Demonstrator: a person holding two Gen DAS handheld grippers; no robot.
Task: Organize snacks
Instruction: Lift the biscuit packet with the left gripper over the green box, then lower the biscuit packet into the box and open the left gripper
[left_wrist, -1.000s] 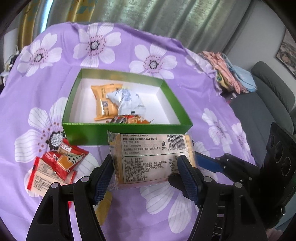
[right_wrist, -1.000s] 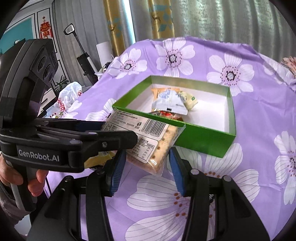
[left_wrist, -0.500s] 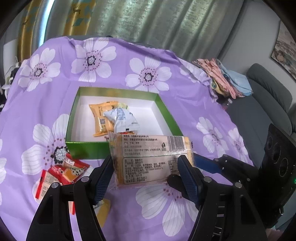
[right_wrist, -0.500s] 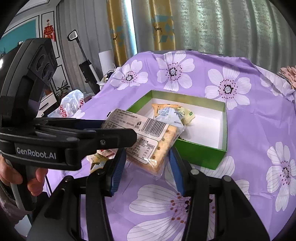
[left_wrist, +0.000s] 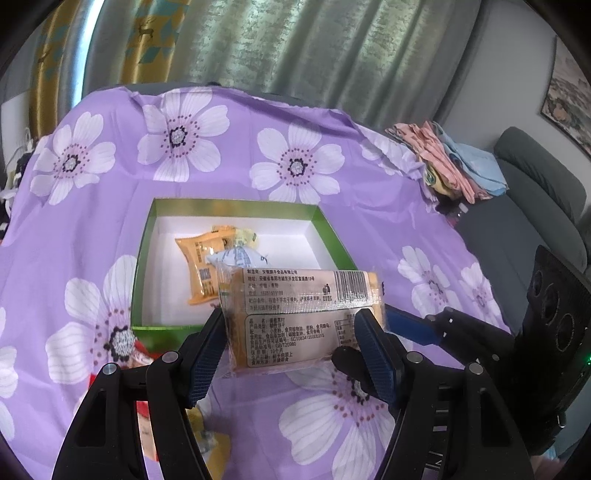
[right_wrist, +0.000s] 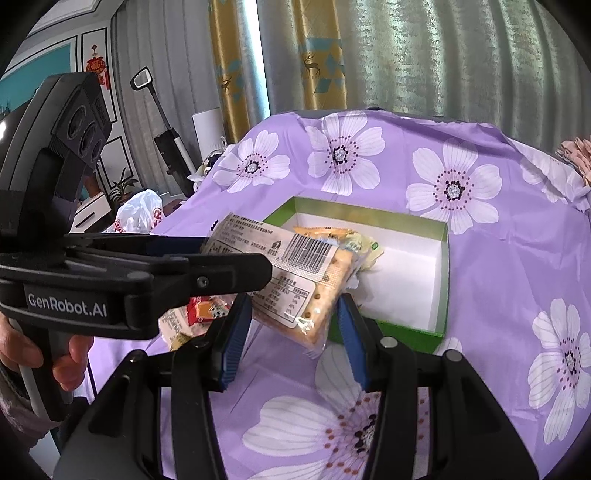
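Note:
A clear packet of crackers (left_wrist: 295, 317) with a white label hangs above the purple flowered cloth, just in front of the green box (left_wrist: 144, 266). My left gripper (left_wrist: 291, 325) is shut on the packet's long sides. My right gripper (right_wrist: 291, 314) is shut on one end of the same packet (right_wrist: 295, 280); its blue finger (left_wrist: 406, 326) reaches in from the right. The white-lined box (right_wrist: 445, 288) holds an orange packet (left_wrist: 197, 266) and a white-and-blue packet (left_wrist: 240, 256). Red snack packets (right_wrist: 203, 308) lie on the cloth by the box's near left corner.
A pile of folded clothes (left_wrist: 454, 166) sits at the table's far right edge beside a grey sofa (left_wrist: 535, 206). A stick vacuum (right_wrist: 166, 140) and a plastic bag (right_wrist: 140, 214) stand beyond the left edge. A person's hand (right_wrist: 37, 354) holds the left gripper's handle.
Both grippers have risen together with the cracker packet held between them. The box and cloth now look smaller and farther below.

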